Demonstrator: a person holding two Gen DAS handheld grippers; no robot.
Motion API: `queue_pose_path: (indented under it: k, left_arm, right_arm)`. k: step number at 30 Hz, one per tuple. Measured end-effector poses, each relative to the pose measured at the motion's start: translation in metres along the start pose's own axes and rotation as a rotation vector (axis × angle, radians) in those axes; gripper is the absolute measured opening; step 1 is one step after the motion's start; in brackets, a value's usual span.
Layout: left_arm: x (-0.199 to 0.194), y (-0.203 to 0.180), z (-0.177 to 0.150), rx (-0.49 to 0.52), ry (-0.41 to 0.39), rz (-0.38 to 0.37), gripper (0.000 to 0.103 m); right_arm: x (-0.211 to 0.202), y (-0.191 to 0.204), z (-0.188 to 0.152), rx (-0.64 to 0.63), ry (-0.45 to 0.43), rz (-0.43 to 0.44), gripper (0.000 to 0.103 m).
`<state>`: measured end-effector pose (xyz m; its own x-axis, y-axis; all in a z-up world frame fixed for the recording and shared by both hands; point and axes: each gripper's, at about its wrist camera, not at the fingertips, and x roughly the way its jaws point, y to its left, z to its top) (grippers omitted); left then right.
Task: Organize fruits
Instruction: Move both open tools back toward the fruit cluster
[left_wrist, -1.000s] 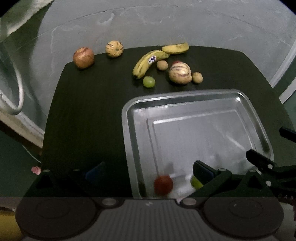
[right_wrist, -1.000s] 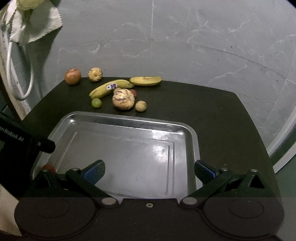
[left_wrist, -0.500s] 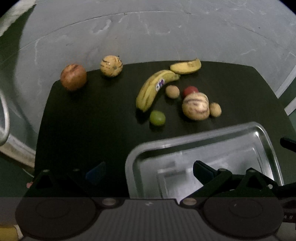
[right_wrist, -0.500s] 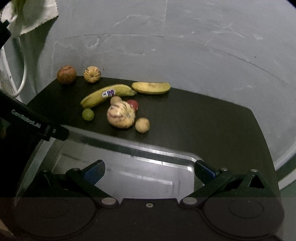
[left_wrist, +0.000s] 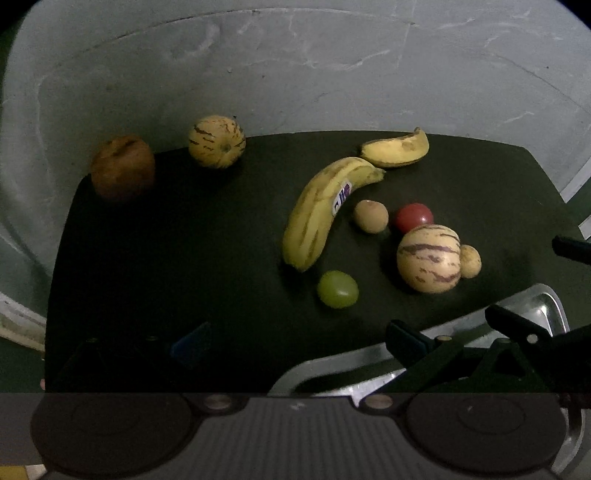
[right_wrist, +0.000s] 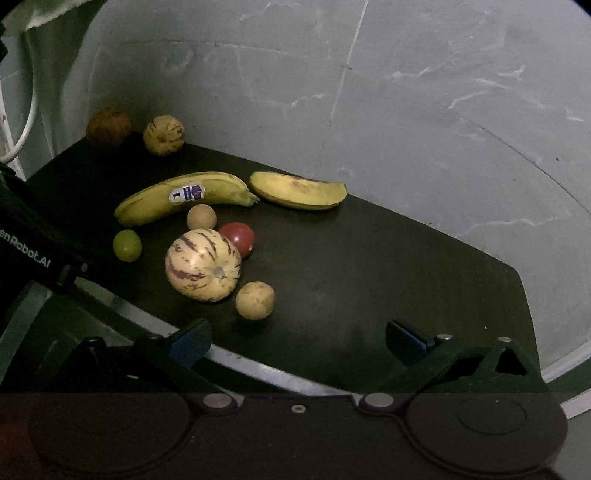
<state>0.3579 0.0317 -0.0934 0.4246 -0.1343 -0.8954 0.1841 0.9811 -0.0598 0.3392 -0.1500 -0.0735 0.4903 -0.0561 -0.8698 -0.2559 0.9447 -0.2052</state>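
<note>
Left gripper (left_wrist: 295, 345) and right gripper (right_wrist: 297, 343) both spread wide, nothing held. We had tray (left_wrist: 546, 301) at near edge, fruit beyond on dark table (right_wrist: 369, 277). Stickered banana (left_wrist: 319, 212) lay ahead of left gripper, closer to it, long axis slanting away rightward, tip toward short banana (left_wrist: 397, 149). Green grape (left_wrist: 338, 290) nearest.

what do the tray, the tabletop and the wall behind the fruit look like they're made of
Tray: looks like bare metal, steel or aluminium; its silvery rim throws bright glints.
Tabletop: dark and matte, perhaps laminate or painted wood; there is only a dull sheen and no clear grain.
Wall: pale grey stone or stone-look panel, with white veins and a seam line.
</note>
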Motion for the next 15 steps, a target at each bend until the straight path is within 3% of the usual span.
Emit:
queue_pose_path:
  k: [8, 15]
  left_arm:
    - [0.01, -0.003, 0.007, -0.007, -0.004, -0.023, 0.1]
    - [0.012, -0.007, 0.01, -0.006, -0.011, -0.049, 0.092]
  right_arm:
    - [0.014, 0.003, 0.003, -0.022, 0.021, 0.029, 0.091]
    - [0.019, 0.01, 0.007, -0.035, 0.022, 0.045, 0.082]
